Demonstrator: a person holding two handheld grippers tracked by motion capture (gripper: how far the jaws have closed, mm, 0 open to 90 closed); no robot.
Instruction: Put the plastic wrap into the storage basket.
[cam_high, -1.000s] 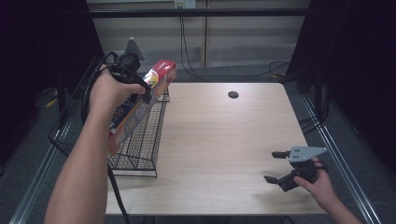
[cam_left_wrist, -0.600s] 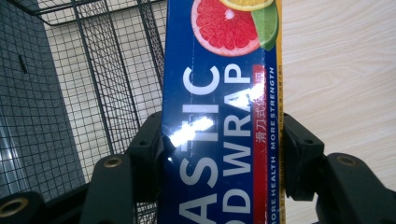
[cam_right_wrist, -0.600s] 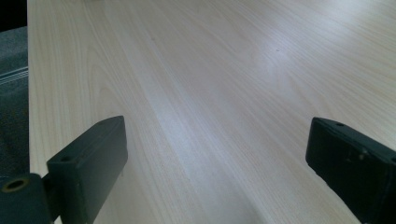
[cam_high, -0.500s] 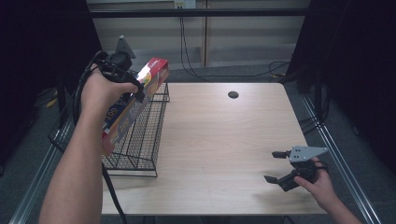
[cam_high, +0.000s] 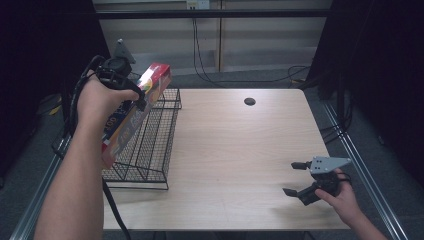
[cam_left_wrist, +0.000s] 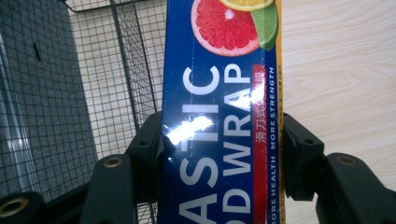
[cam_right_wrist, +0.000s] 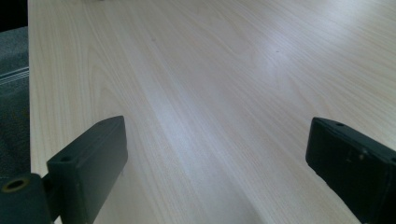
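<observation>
Left gripper clamps plastic wrap box across its width, box in air above wire basket, long axis tilted steeply, lower end toward basket. Right gripper open, empty, well apart on table.

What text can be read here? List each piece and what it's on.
"ASTIC" and "D WRAP", cut off at the frame edge: box, white letters on blue.
"MORE HEALTH  MORE STRENGTH": box, small print along its side.
Chinese characters on the box's red strip: too blurred to read.
"00": box face in the high view; the rest there is too small to read.
</observation>
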